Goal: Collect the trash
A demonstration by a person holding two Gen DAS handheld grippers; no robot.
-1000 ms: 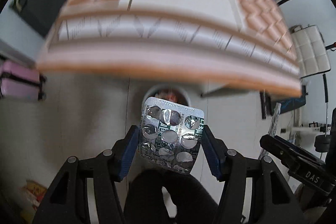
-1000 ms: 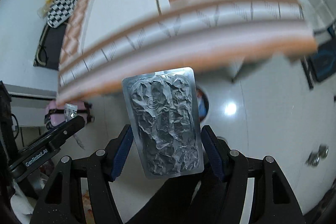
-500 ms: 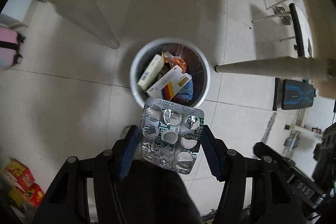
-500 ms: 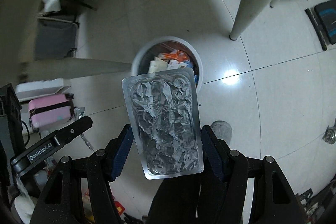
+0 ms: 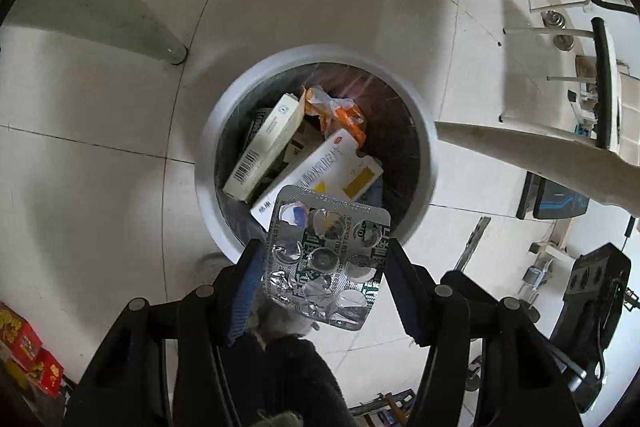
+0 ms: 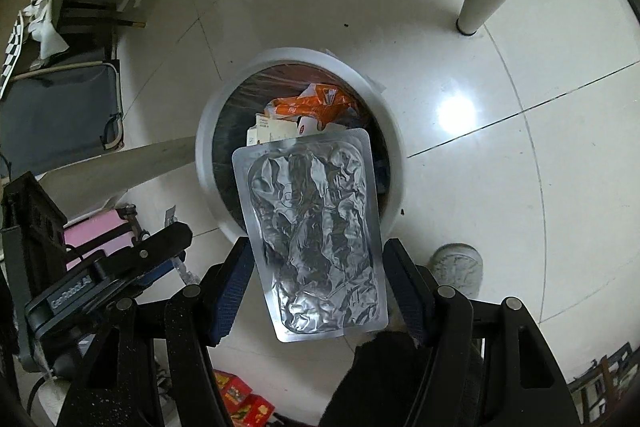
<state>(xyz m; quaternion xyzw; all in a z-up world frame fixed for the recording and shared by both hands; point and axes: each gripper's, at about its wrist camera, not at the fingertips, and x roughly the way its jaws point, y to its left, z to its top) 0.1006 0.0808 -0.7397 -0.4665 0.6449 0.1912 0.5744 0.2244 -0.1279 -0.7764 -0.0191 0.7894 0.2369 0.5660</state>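
Left wrist: fingers (image 5: 256,271) opening around blister pack (image 5: 326,259)

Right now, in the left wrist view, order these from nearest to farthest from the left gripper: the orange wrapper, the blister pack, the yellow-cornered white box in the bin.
1. Blister pack: between the jaws of the left gripper, which are opening.
2. Yellow-cornered white box: just beyond it, near side of the bin.
3. Orange wrapper: deeper in, toward the far side.

The black gripper body (image 6: 108,275) at lower left reads "GenRobot.AI"; print on the boxes (image 5: 320,167) and blister pack (image 5: 326,259) is illegible.
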